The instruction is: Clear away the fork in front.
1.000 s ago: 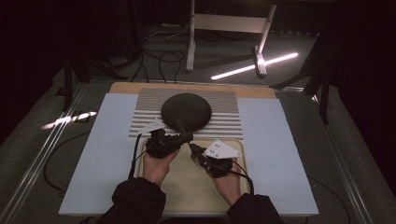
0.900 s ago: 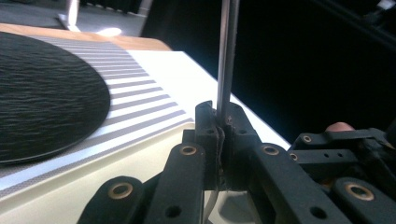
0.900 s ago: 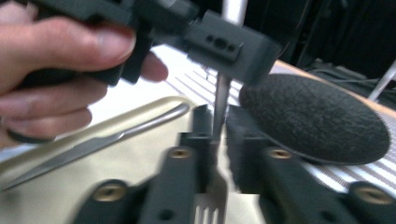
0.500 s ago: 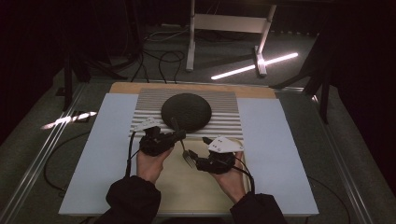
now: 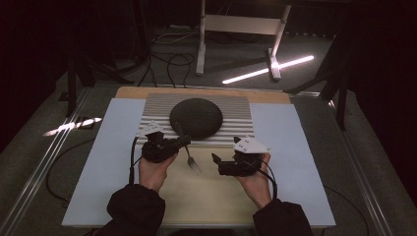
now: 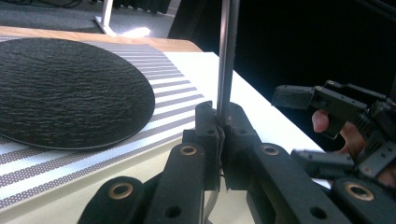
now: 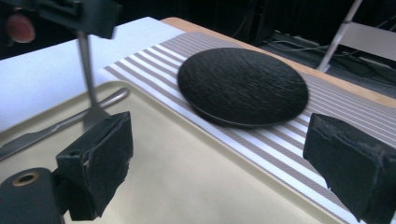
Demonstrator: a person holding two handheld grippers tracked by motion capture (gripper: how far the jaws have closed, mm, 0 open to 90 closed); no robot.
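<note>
One fork (image 5: 189, 156) clenched in left tongs (image 5: 183, 141), right tongs (image 5: 214, 163) just released, one black plate (image 5: 196, 118), one knife (image 7: 56, 125)

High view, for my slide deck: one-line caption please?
Left gripper holds a fork over the beige tray; right gripper open.

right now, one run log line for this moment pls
left gripper: shut on silver metal fork | right gripper: jaws just opened, nothing between | fork: over beige tray | round black textured plate: on striped mat
</note>
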